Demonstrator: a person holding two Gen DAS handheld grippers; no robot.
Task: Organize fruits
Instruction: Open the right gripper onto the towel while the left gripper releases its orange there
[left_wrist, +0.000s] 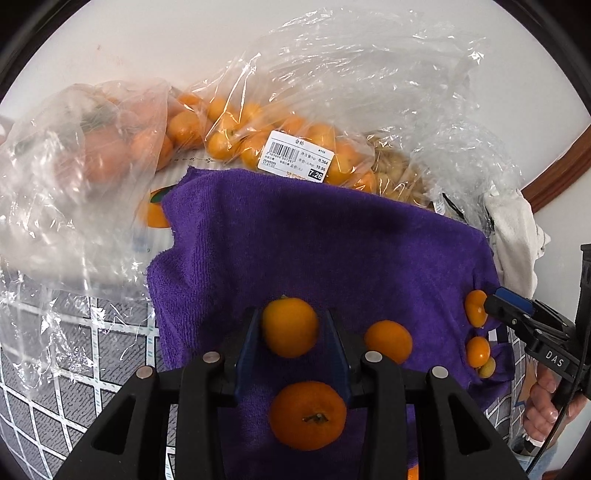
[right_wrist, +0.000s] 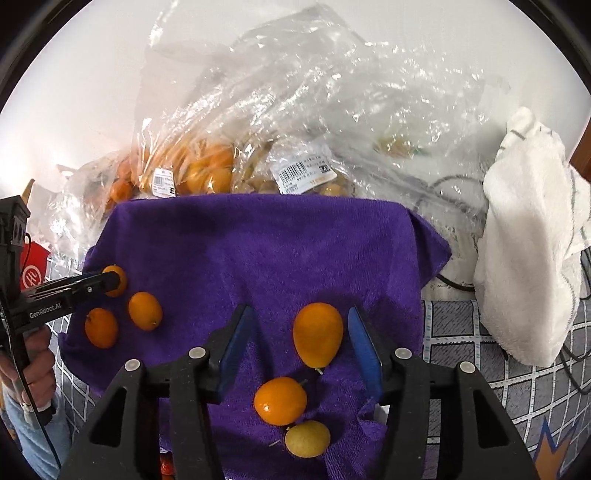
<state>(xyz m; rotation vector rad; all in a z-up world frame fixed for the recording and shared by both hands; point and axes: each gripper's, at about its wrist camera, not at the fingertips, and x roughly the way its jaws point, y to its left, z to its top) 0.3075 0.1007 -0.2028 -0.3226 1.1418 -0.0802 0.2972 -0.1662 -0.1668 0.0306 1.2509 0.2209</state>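
Observation:
A purple towel (left_wrist: 314, 240) (right_wrist: 258, 240) holds several small orange fruits. My left gripper (left_wrist: 290, 328) has its blue pads against both sides of one orange fruit (left_wrist: 290, 326) on the towel; another fruit (left_wrist: 307, 415) lies under it and one (left_wrist: 388, 341) to its right. My right gripper (right_wrist: 299, 339) is open around an oval orange fruit (right_wrist: 318, 334), with gaps on both sides. A round orange fruit (right_wrist: 280, 400) and a yellow-green one (right_wrist: 307, 438) lie below it. In the right wrist view the left gripper's tip (right_wrist: 110, 282) touches a fruit (right_wrist: 117, 280).
Clear plastic bags of orange fruit (left_wrist: 258, 140) (right_wrist: 199, 170) with price labels lie behind the towel. A crumpled empty bag (left_wrist: 48, 184) is at left. A white cloth (right_wrist: 528, 251) lies at right. The table has a grey grid-pattern cover (left_wrist: 74, 350).

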